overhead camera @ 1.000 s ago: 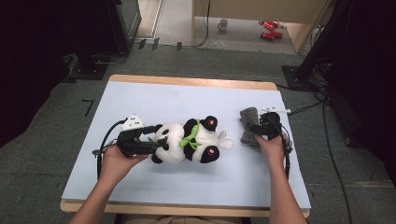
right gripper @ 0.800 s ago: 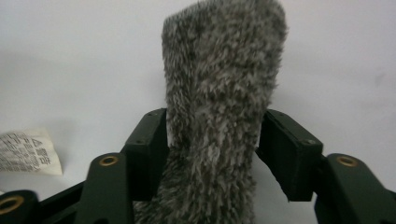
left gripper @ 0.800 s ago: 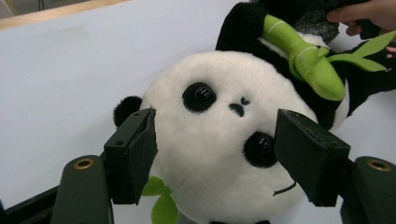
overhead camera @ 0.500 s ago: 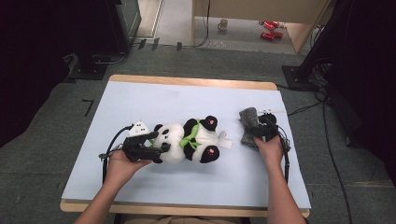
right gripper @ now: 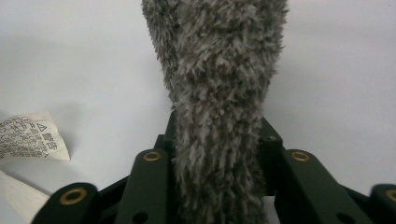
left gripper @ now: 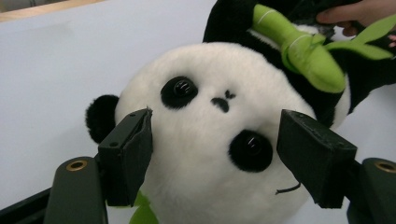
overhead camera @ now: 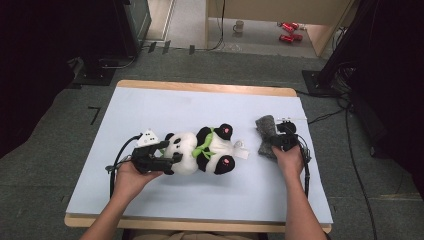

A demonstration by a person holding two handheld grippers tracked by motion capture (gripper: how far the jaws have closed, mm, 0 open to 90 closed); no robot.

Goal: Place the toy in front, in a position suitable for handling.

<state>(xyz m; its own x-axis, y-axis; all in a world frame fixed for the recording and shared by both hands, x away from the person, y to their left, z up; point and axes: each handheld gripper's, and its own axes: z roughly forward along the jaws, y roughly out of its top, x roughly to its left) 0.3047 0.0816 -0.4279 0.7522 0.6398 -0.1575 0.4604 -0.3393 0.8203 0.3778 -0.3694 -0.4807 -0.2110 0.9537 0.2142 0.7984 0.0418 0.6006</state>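
panda braced at the left, grey cloth pinched at the right

the left tongs [overhead camera: 167, 161] stand wide around the plush panda [overhead camera: 200, 150]'s head, steadying it on the bench [overhead camera: 150, 105]; the right tongs [overhead camera: 276, 143] have just been closing and now clamp the fuzzy grey cloth [right gripper: 219, 93] beside the panda's feet, probably ready to lift it.

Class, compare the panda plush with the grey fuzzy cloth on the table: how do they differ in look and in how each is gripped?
The panda plush is black and white; the grey cloth is one shaggy colour. The left hand-held gripper straddles the panda's head; the right hand-held gripper has been closing and pinches the cloth. Both are soft.
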